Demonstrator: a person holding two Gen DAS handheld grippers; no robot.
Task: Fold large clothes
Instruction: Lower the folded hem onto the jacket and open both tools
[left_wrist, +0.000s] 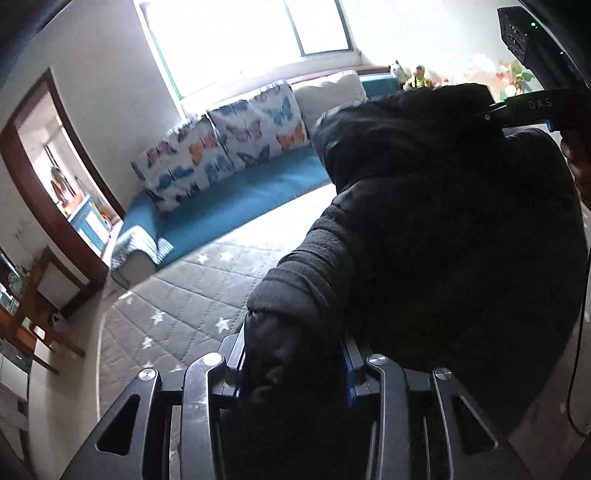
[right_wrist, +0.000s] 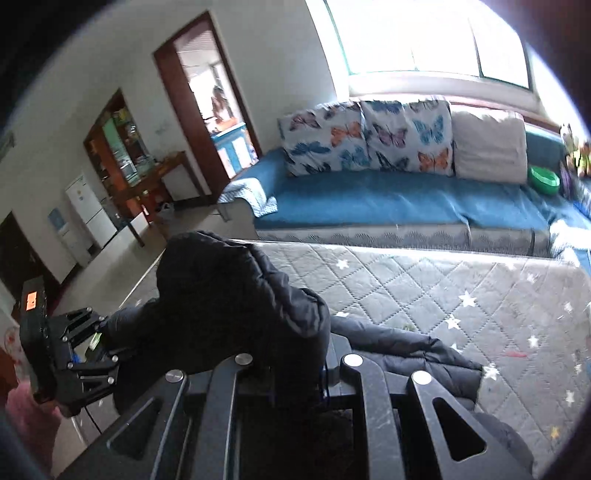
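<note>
We hold a black padded jacket (left_wrist: 443, 221) up between our two tools, lifted above a grey quilted mat (left_wrist: 177, 295) printed with white stars. In the left wrist view, the left tool (left_wrist: 293, 373) sits at 6 o'clock, its blue-edged fingers (left_wrist: 349, 384) pressed in on a thick bunch of the jacket's cuffed sleeve, the jaws narrowed but kept apart by the bulk of the fabric. From there the jacket rises toward 2 o'clock, where the right tool (left_wrist: 517, 110) pinches another part of it near the top edge. In the right wrist view, the right tool (right_wrist: 325, 373) is at 6 o'clock with its jaws nearly together, clamped on a thin fold of the jacket (right_wrist: 240, 302); the garment bulges upward toward 10 o'clock, and a lower part of it trails onto the mat (right_wrist: 461, 280) toward 4 o'clock. The left tool (right_wrist: 107, 339) appears at 8 o'clock in this view, gripping the jacket's far end. Beyond the mat, from 12 to 3 o'clock, stands a sofa with a blue cover (right_wrist: 369, 199), carrying two butterfly-print cushions (right_wrist: 369, 136) and a plain pale cushion (right_wrist: 487, 147), with a bright window (right_wrist: 424, 37) above it. A brown-framed doorway (right_wrist: 207, 103) opens at 11 o'clock, with a person partly visible through it.
</note>
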